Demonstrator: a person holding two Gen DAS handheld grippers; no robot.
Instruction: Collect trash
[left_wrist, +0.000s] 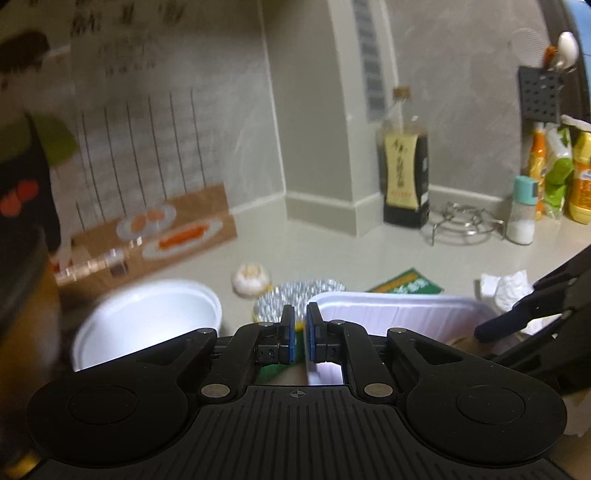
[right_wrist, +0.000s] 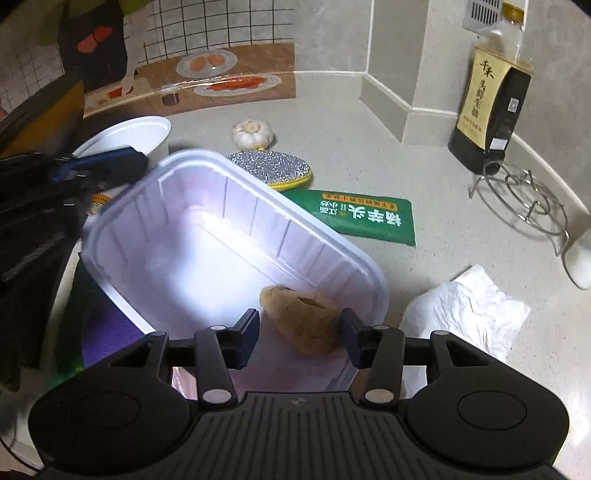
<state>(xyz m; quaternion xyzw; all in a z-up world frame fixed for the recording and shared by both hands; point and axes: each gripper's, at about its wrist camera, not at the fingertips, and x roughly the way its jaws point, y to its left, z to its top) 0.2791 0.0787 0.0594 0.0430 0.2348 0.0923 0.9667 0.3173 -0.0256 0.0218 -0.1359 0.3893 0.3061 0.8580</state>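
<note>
A white rectangular plastic container (right_wrist: 207, 236) is tilted above the counter; it also shows in the left wrist view (left_wrist: 399, 314). My left gripper (left_wrist: 301, 328) is shut on its rim at the left end, and it shows in the right wrist view (right_wrist: 110, 166). A brown lump of food scrap (right_wrist: 303, 317) lies inside the container near its front edge. My right gripper (right_wrist: 299, 332) is open, its fingers on either side of the lump, just above it. A crumpled white tissue (right_wrist: 469, 314) lies on the counter to the right. A green wrapper (right_wrist: 362, 218) lies behind the container.
A round white bowl (right_wrist: 129, 136) stands at the left. A garlic bulb (right_wrist: 253, 133), a glittery scrub pad (right_wrist: 273, 170), a soy sauce bottle (right_wrist: 491, 99), a wire trivet (right_wrist: 524, 199) and a salt shaker (left_wrist: 522, 210) stand on the counter. Walls close the back.
</note>
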